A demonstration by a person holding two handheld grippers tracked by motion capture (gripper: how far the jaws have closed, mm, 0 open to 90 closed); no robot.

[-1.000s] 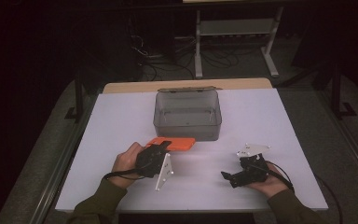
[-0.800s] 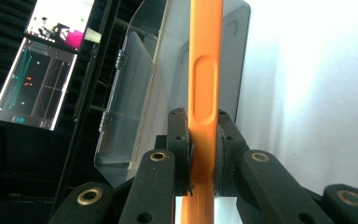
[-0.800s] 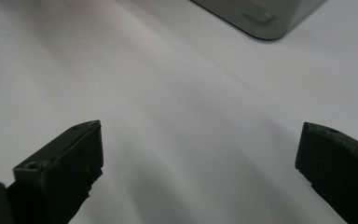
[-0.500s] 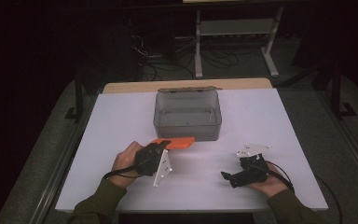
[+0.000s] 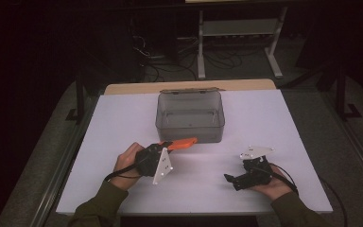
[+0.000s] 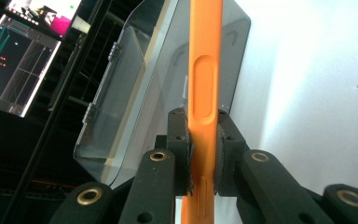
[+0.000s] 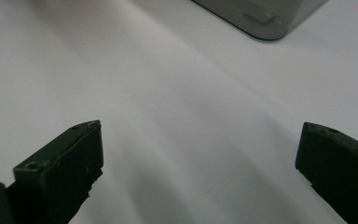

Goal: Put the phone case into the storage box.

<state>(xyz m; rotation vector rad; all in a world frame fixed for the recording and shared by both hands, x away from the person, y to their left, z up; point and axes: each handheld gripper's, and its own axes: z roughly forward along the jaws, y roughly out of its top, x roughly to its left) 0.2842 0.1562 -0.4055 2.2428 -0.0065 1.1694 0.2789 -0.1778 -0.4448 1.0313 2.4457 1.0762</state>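
My left gripper [image 6: 204, 154] is clamped on an orange phone case [image 6: 205, 93], pads pressing both of its flat faces. The case is thin, smooth and matte, turned edge-on to my left gripper view, with a long raised button strip on the rim (a shorter one sits lower, between the pads). From above, the case [image 5: 183, 142] sticks out level toward the grey see-through box [image 5: 190, 116], its tip just at the front wall. My right gripper [image 5: 231, 179] rests on the white table [image 5: 123, 118], jaws spread wide, holding nothing.
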